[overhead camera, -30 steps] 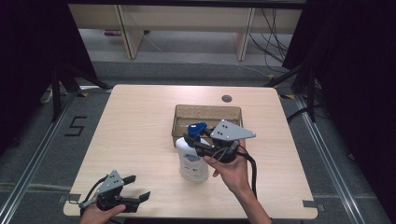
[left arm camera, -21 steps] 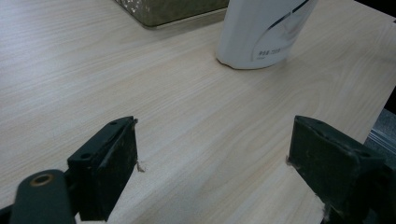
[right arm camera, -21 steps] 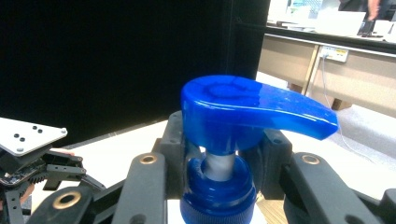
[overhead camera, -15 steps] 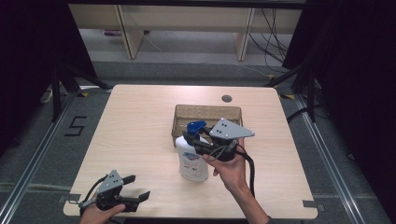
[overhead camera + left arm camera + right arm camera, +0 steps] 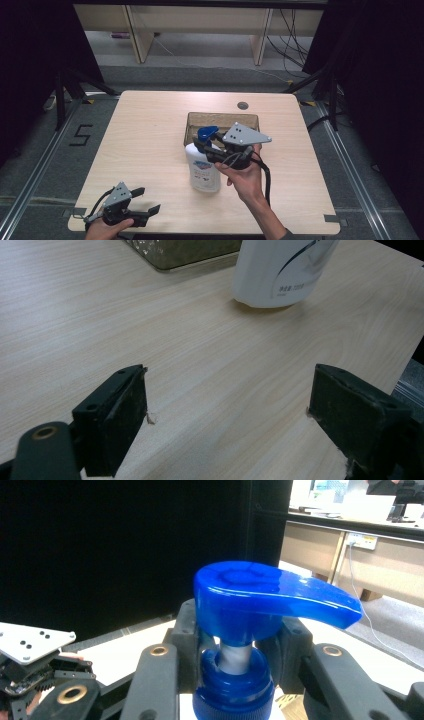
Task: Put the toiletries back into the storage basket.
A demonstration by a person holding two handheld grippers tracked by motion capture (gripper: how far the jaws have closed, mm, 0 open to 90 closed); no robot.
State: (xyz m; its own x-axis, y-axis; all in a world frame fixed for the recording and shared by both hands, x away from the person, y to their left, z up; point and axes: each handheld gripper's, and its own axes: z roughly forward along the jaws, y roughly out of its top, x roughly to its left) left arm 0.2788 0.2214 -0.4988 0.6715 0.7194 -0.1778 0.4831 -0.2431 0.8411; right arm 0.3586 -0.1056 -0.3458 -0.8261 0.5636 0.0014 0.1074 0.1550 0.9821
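A white pump bottle [image 5: 202, 172] with a blue pump head [image 5: 206, 133] stands on the wooden table [image 5: 145, 130], just in front of a shallow brown bin [image 5: 222, 116]. My right gripper [image 5: 202, 145] is shut on the bottle's neck under the pump head [image 5: 260, 595], with a black finger [image 5: 187, 630] on each side of the blue collar. My left gripper [image 5: 147, 200] rests open near the table's front left corner, pointing toward the bottle [image 5: 282, 270]. Bare wood lies between its fingers [image 5: 120, 410].
A small round grommet [image 5: 243, 105] sits in the tabletop behind the bin. The bin's corner [image 5: 185, 252] is left of the bottle in the left gripper view. Shelving and cables stand on the floor beyond the table's far edge.
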